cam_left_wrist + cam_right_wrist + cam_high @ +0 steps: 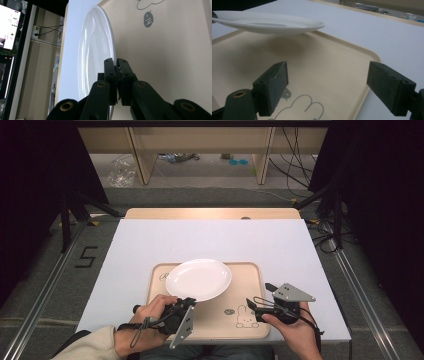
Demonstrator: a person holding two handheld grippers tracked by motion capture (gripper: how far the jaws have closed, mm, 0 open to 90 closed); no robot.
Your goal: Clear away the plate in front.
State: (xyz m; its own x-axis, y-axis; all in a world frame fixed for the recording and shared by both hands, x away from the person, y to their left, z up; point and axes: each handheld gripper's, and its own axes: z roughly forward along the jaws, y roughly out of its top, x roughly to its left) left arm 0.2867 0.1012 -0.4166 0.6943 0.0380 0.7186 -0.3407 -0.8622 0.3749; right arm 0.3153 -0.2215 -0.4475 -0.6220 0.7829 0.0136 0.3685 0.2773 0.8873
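Observation:
A white plate point(198, 279) hangs above a beige tray point(250, 275) printed with a rabbit drawing. My left gripper point(191, 301) is shut on the plate's near rim, its jaws pinching the edge in the left gripper view, where the plate point(93, 57) stands on edge against the tray point(170, 62). My right gripper point(258, 299) stands open over the tray's right part, apart from the plate. In the right gripper view its wide-apart fingers point(273, 86) frame the tray point(332, 75), and the plate point(267, 23) floats above it at upper left, casting a shadow.
The tray lies at the near edge of a white table top point(210, 237). Beyond the far edge are wooden furniture legs point(140, 155) and cables on the floor point(295, 155). Black stands point(65, 215) flank the table.

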